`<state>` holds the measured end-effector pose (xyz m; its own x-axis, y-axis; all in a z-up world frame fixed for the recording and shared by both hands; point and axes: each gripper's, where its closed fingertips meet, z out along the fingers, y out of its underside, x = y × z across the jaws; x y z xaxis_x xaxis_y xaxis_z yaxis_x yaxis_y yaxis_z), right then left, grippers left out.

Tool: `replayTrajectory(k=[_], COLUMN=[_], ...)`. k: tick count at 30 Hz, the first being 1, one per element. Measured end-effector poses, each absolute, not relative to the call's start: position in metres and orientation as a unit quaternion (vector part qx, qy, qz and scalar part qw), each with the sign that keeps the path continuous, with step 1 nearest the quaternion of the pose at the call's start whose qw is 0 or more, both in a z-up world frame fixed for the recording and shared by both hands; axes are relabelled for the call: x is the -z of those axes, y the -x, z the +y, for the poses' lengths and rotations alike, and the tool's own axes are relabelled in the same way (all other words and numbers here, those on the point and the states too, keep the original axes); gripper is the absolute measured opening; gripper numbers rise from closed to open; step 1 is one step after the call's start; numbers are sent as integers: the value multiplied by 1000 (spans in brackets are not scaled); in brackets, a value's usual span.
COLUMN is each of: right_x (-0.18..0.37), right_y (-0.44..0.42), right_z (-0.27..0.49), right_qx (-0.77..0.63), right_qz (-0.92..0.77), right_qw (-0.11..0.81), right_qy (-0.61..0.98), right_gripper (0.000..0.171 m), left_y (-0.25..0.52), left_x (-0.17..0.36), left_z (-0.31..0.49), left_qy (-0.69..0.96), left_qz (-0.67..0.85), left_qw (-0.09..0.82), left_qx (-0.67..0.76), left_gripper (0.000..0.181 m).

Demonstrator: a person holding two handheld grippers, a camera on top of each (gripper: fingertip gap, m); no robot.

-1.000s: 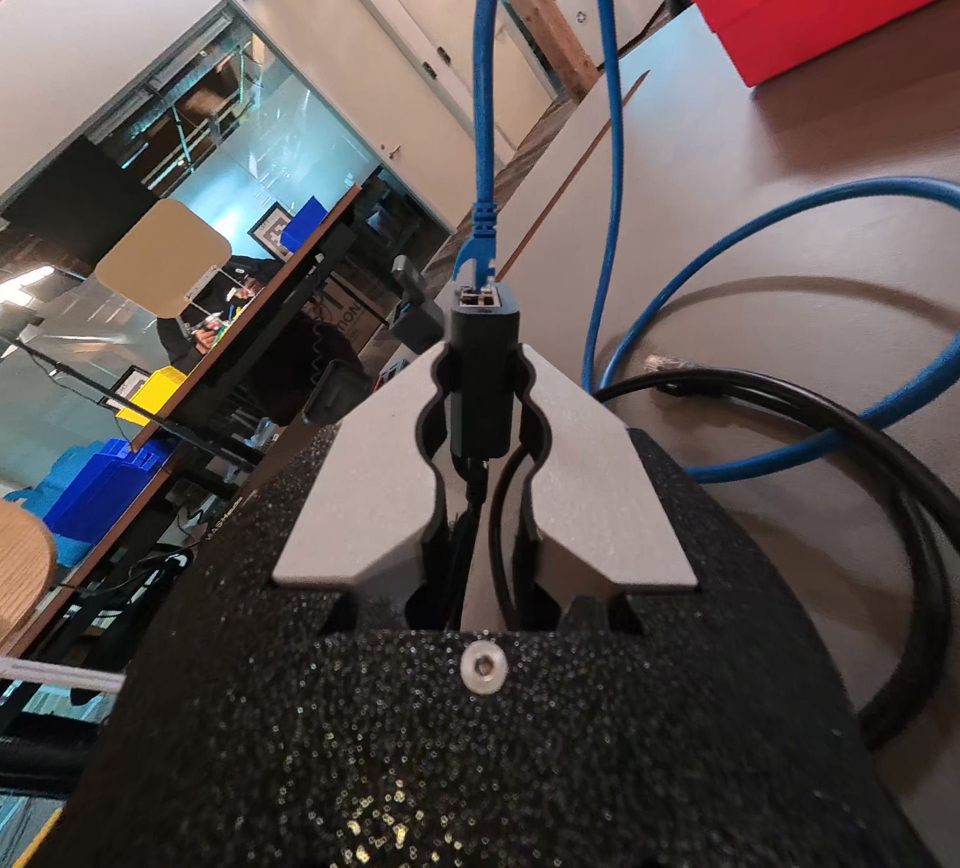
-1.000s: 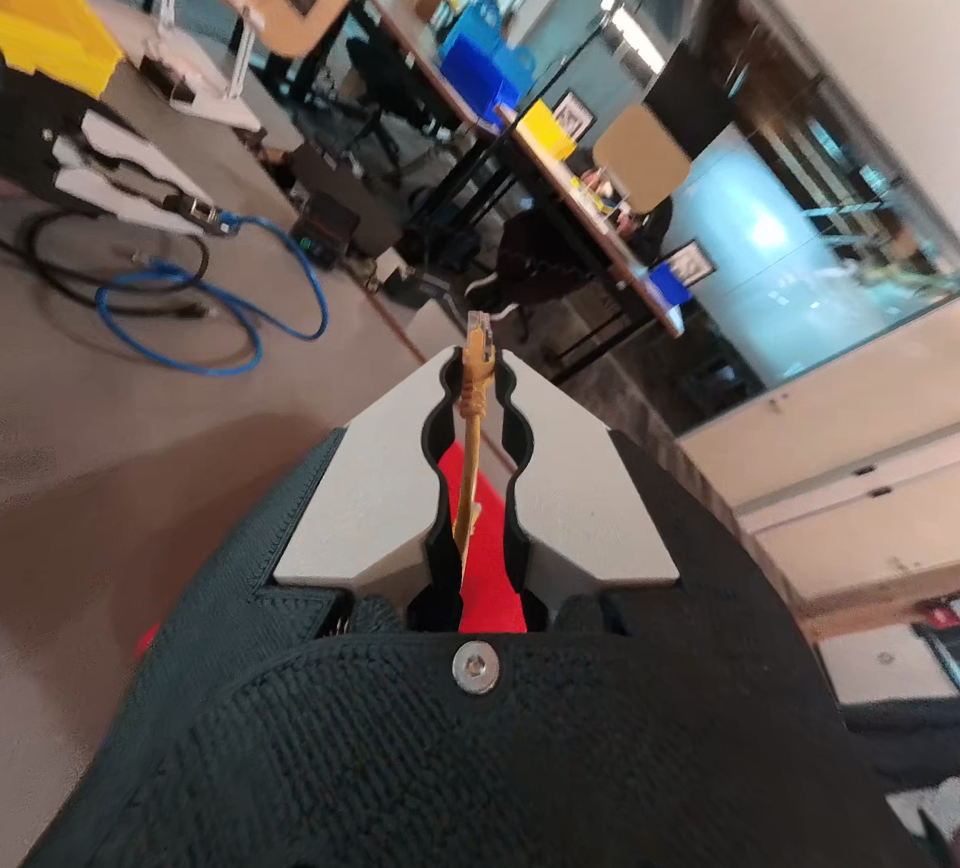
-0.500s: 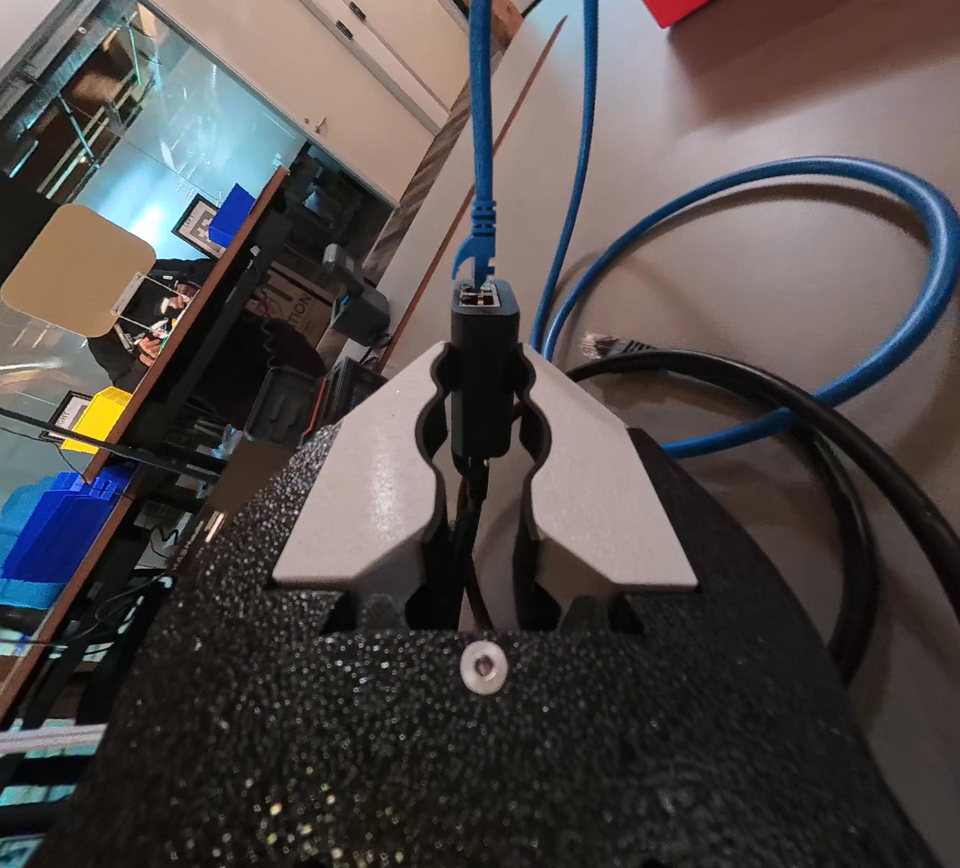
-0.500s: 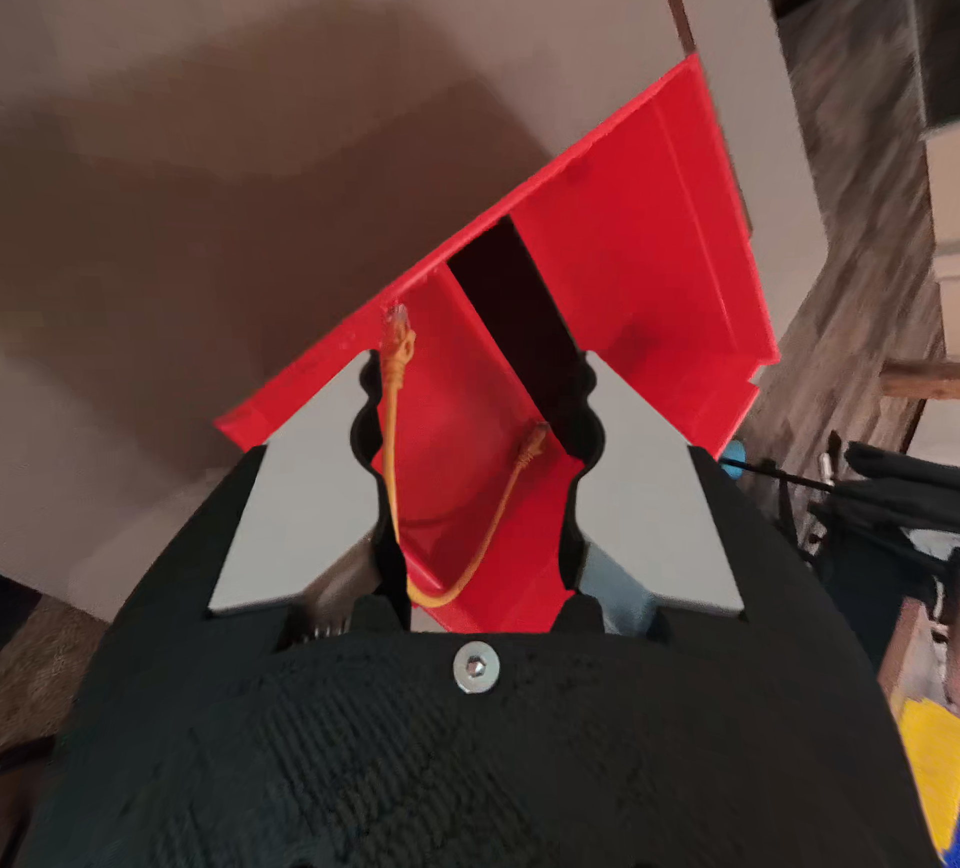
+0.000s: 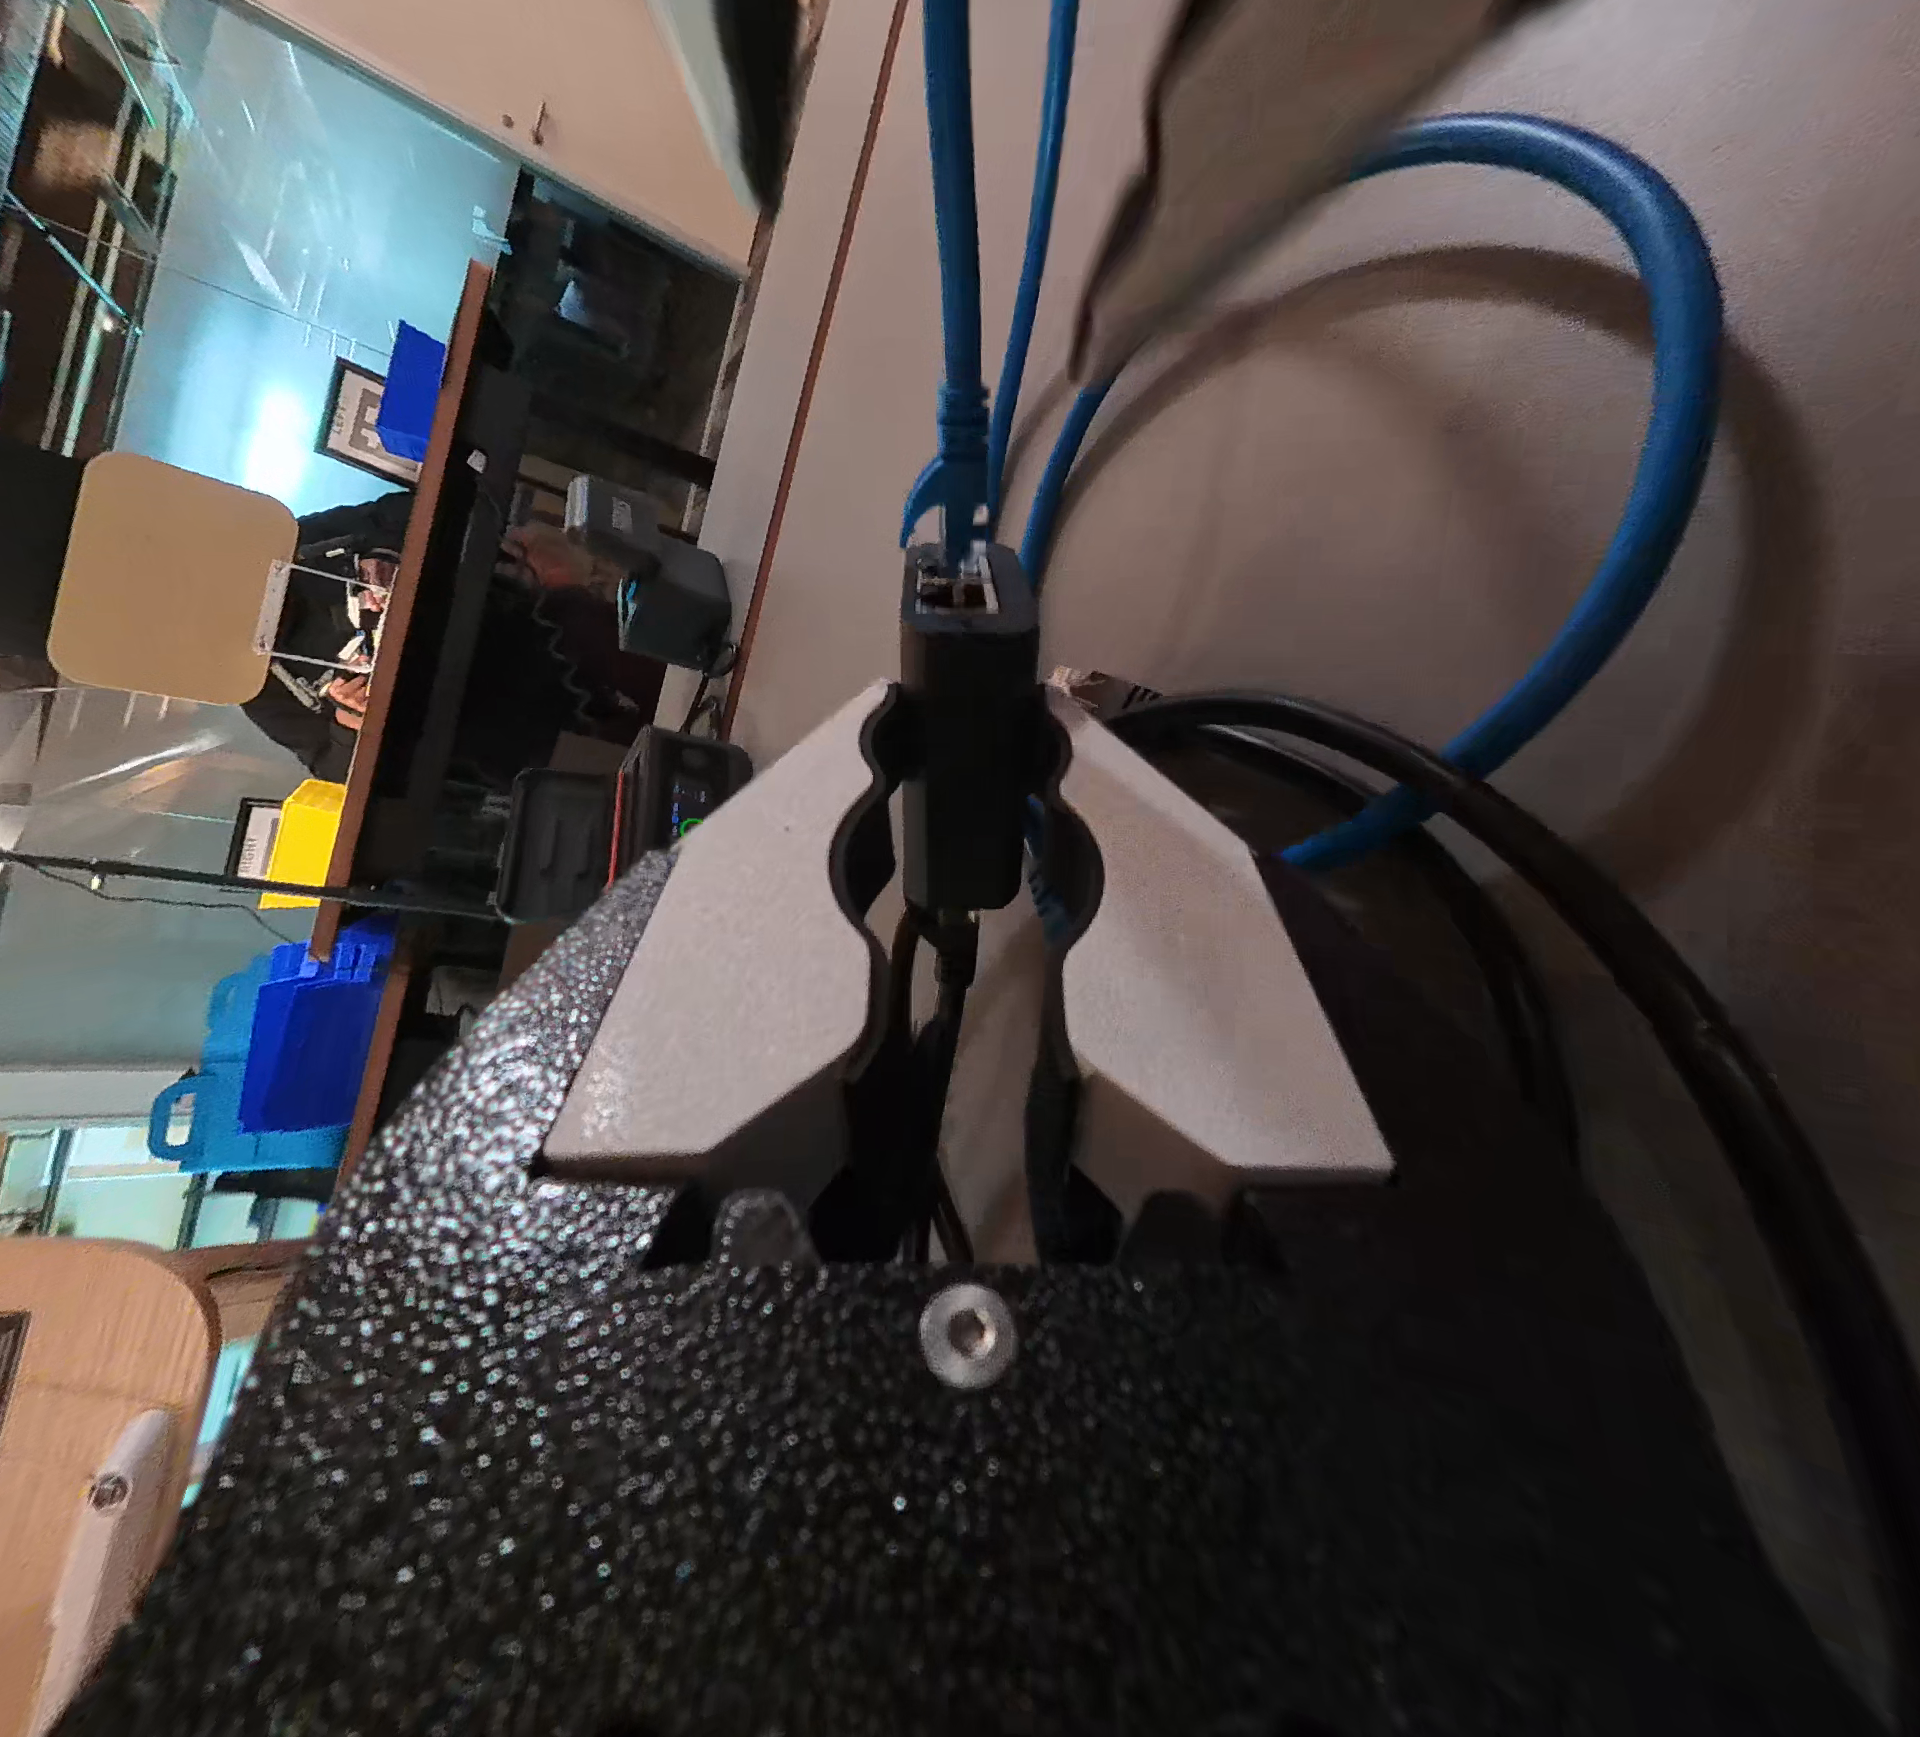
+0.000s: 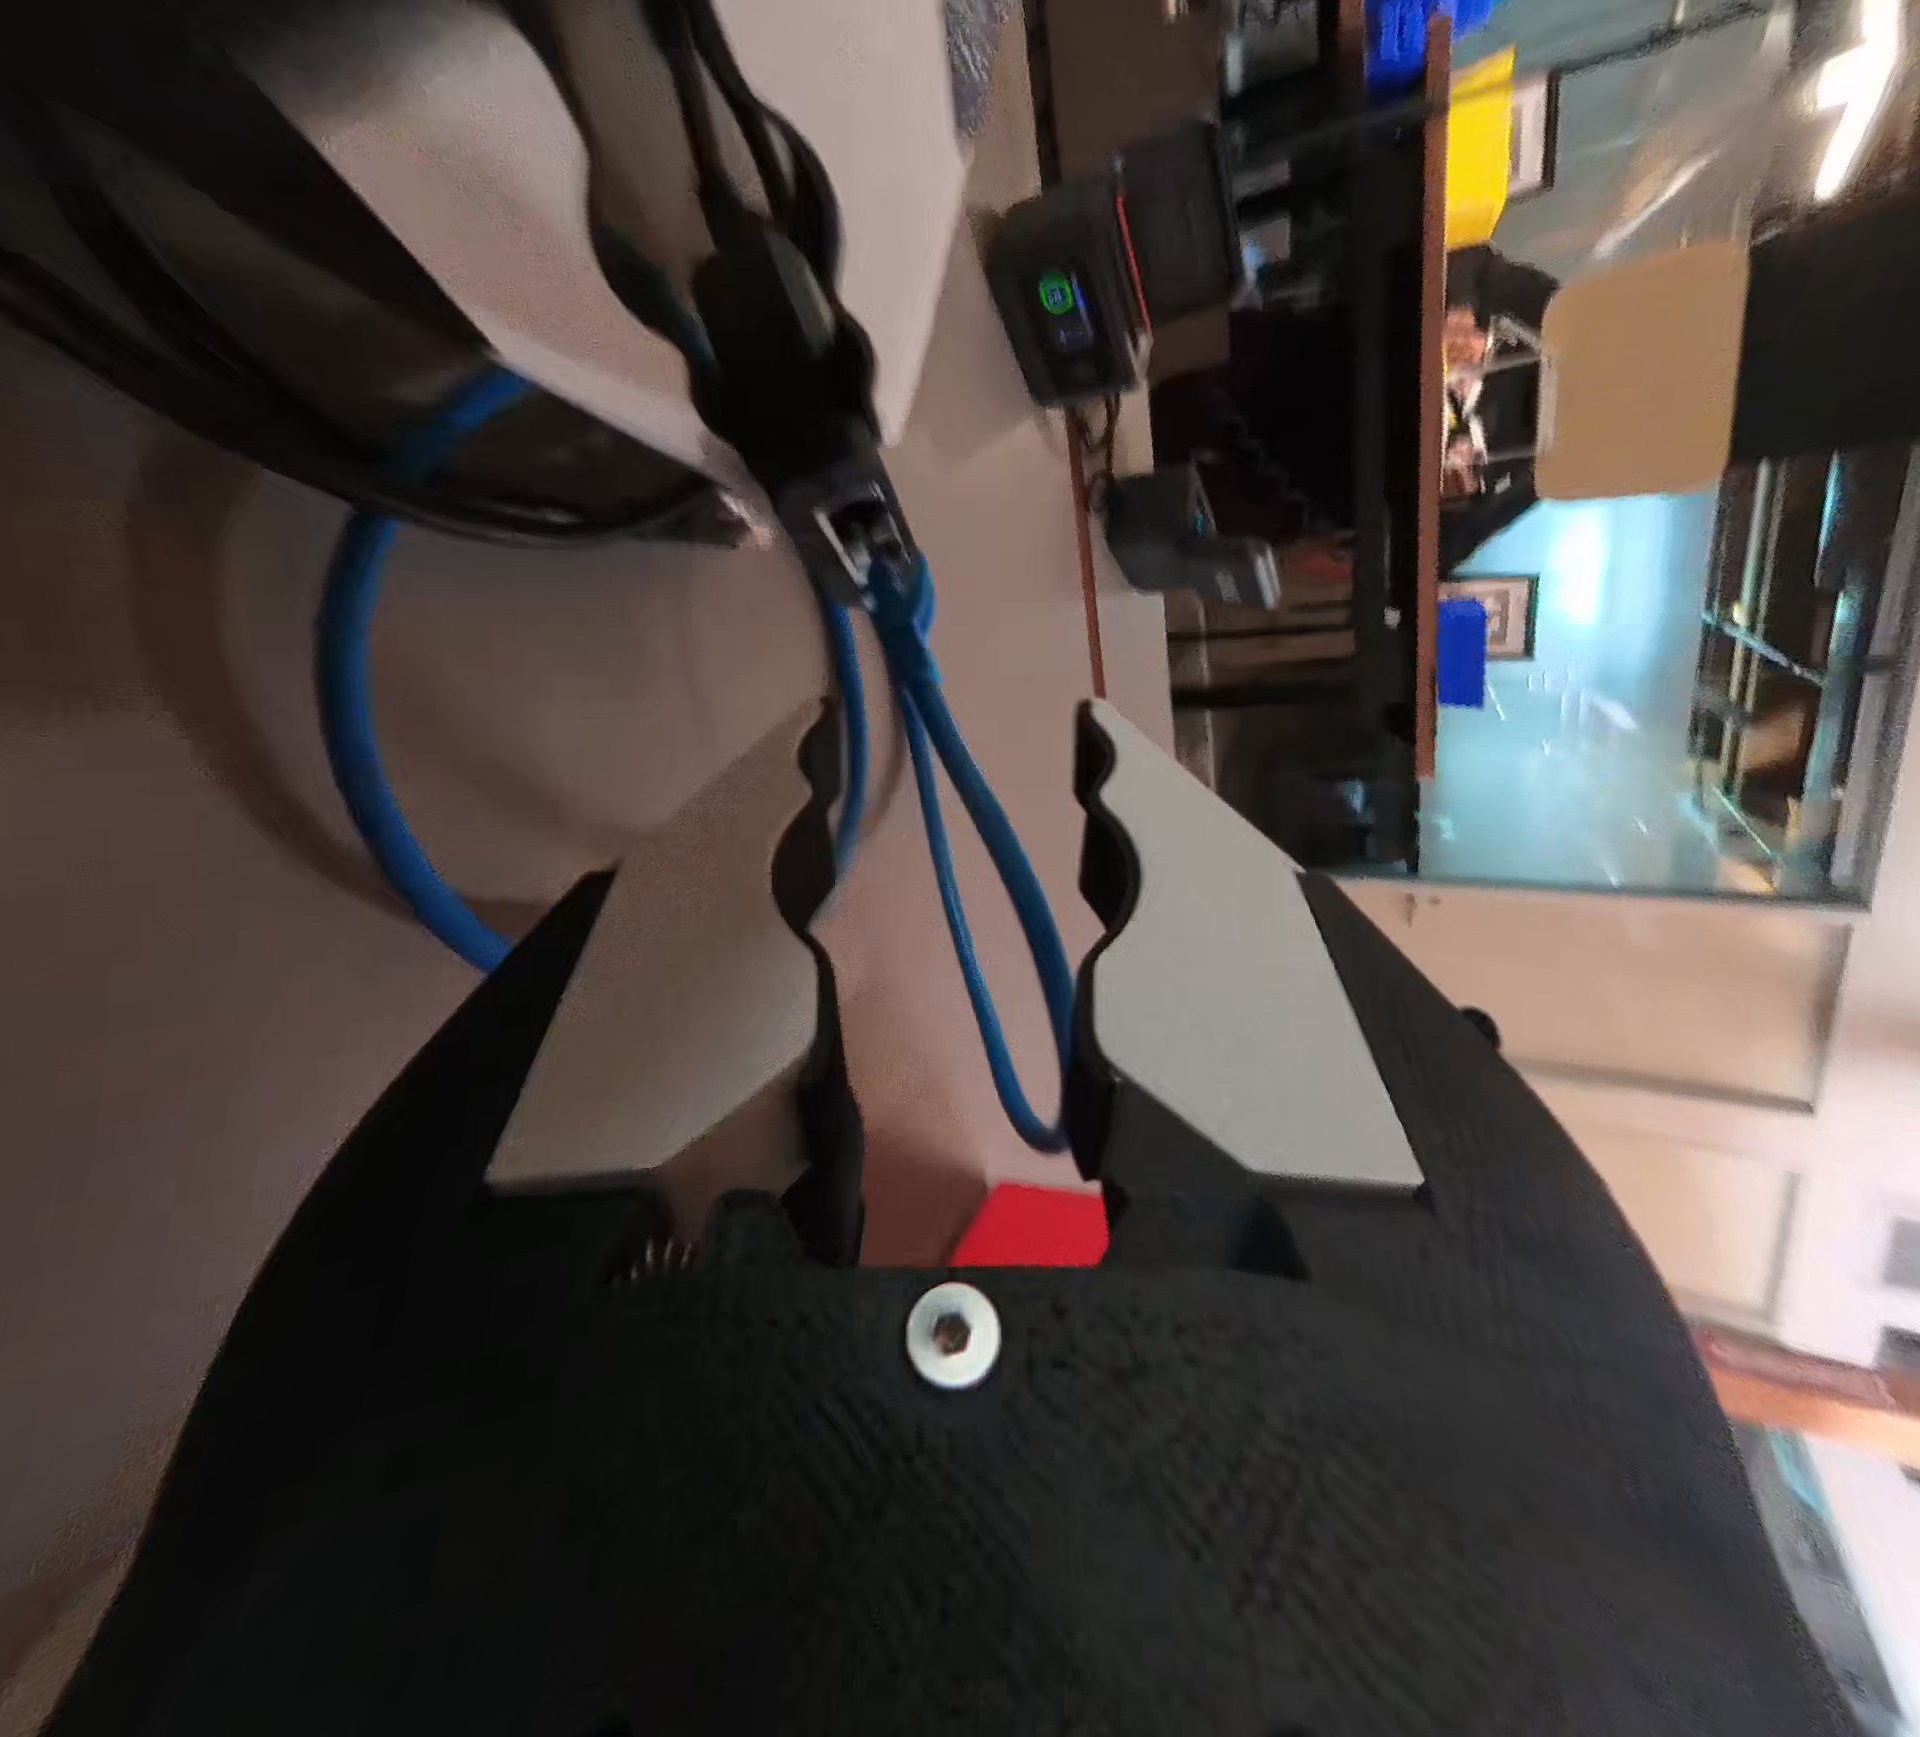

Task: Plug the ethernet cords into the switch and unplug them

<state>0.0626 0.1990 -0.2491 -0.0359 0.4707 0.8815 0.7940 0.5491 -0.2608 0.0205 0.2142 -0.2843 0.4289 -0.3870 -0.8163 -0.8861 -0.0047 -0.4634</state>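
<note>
Left hand-held gripper [image 5: 966, 752] pinches the small black box-shaped switch [image 5: 966, 731] between grey wavy-edged fingers [image 5: 748, 949], ports facing away. Blue cord [image 5: 956, 233] plugged into its far end; its plug [image 5: 951, 482] is ribbed, the rest loops over the brown table [image 5: 1455, 596]. Thick black cables [image 5: 1507, 814] curve beside it. Right hand-held gripper [image 6: 951, 752] spread wide, holding nothing, blue cord loop between its fingers. Right view blurred; red bin [image 6: 1029, 1225] mostly hidden.

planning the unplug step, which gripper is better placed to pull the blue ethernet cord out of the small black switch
Right. The left gripper is shut on the small black switch, bracing it. The right gripper is open and empty, facing the blue ethernet cord plugged into the switch, with the cord running between its fingers.
</note>
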Motion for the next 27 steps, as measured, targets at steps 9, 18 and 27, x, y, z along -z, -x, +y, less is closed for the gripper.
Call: replayTrajectory(k=[9,18,27], right_x=[265,285,290], right_y=[-51,-42,-38], right_z=[213,220,218], right_qx=[72,98,99], right_qz=[-701,-723,-728], right_qw=[546,541,548], right_qy=[454,418,400], right_gripper=[38,36,27], left_y=[-26,-28,-30], left_x=[286,287,287], left_z=[207,206,207], left_qy=[644,641,638], left_qz=[505,509,516], left_qw=[515,523,522], left_qx=[-255,-238,-233], left_gripper=[21,21,21])
